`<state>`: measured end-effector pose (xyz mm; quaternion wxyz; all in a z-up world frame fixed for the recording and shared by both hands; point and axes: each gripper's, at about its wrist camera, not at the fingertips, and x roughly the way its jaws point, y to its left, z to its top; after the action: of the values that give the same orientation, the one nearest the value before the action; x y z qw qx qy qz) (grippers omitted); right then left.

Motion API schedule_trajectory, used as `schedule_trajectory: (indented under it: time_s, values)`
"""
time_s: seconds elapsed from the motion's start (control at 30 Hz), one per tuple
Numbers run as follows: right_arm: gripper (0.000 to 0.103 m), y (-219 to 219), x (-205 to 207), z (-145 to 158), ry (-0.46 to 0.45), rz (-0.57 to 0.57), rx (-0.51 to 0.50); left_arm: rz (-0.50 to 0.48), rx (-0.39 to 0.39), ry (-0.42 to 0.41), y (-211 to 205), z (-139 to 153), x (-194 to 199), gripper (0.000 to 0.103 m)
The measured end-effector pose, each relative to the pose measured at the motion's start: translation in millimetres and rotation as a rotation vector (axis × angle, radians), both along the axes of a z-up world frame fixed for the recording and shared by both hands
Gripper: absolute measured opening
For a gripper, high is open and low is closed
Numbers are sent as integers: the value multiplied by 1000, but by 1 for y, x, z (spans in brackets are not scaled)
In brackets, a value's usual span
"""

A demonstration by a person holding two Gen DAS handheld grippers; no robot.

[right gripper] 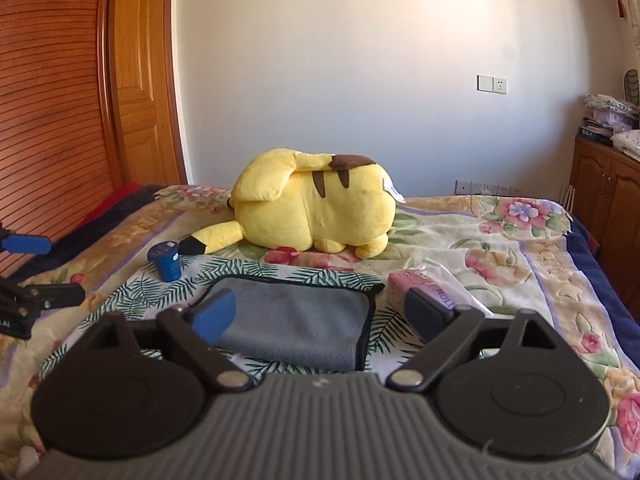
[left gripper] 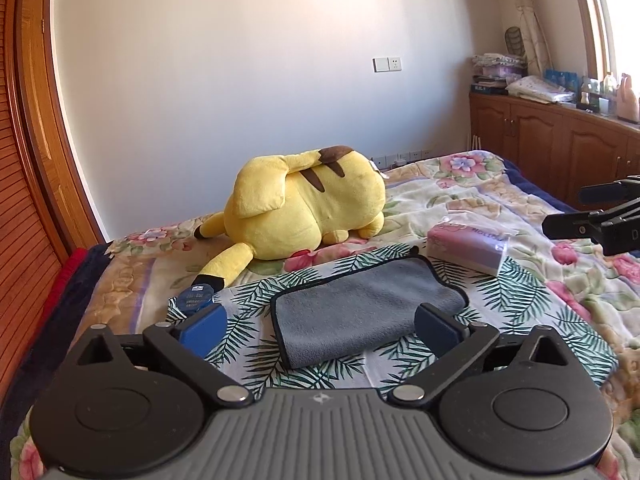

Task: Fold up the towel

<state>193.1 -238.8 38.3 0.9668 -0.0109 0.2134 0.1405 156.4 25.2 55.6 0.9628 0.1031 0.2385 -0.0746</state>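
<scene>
A grey towel (left gripper: 360,304) with black trim lies folded flat on a palm-leaf cloth (left gripper: 532,292) on the bed; it also shows in the right wrist view (right gripper: 296,320). My left gripper (left gripper: 320,324) is open and empty, held above the towel's near edge. My right gripper (right gripper: 320,316) is open and empty, also above the towel's near side. The right gripper shows at the right edge of the left wrist view (left gripper: 592,216). The left gripper shows at the left edge of the right wrist view (right gripper: 32,268).
A yellow plush toy (left gripper: 304,204) lies behind the towel. A pink tissue pack (left gripper: 468,246) sits at the towel's far right, a small blue tub (right gripper: 166,260) at its far left. A wooden wardrobe (right gripper: 60,80) stands left, cabinets (left gripper: 560,140) right.
</scene>
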Motion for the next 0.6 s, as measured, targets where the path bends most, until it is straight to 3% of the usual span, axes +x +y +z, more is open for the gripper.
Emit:
schedule_trajectory:
  time_s: [0.6]
  values:
    - [103, 0, -53, 16, -37, 1, 15, 64, -49, -19, -4, 7, -58, 87]
